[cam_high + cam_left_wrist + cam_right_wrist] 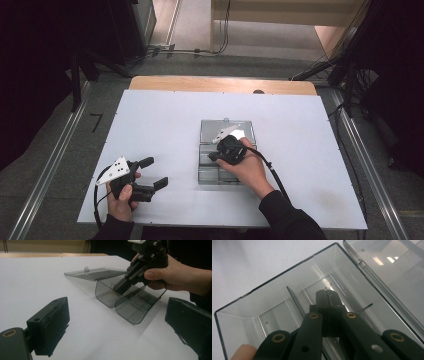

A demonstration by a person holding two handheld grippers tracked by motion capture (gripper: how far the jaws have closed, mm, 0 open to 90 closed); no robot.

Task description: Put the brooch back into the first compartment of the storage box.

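Nearest the person, the left gripper (pixel 150 176) rests low on the white surface (pixel 165 130) with its jaws wide apart and nothing between them, well clear of the work. Farther in, the right gripper (pixel 216 156) dips into the smoked clear plastic organiser box (pixel 130 311), which sits near the middle of the surface with its hinged lid (pixel 96 273) folded back flat on the far side. In the right gripper view the jaws are pressed fully together inside one of the compartments, beside a thin divider (pixel 295 301), and a tiny thin thing (pixel 326 289), perhaps a pin or small screw, seems to be pinched at their very tip; it is too small to name with certainty. The step in hand looks like picking a small part out of, or setting it into, that compartment. To do it well, the jaws ought to keep an even squeeze so the sliver does not twist or slip sideways, and the hand (pixel 250 167) should move straight up or down, away from the divider and the box walls, since a nudge could shift the light box. The idle left gripper could steady the box's near wall if it starts to slide.
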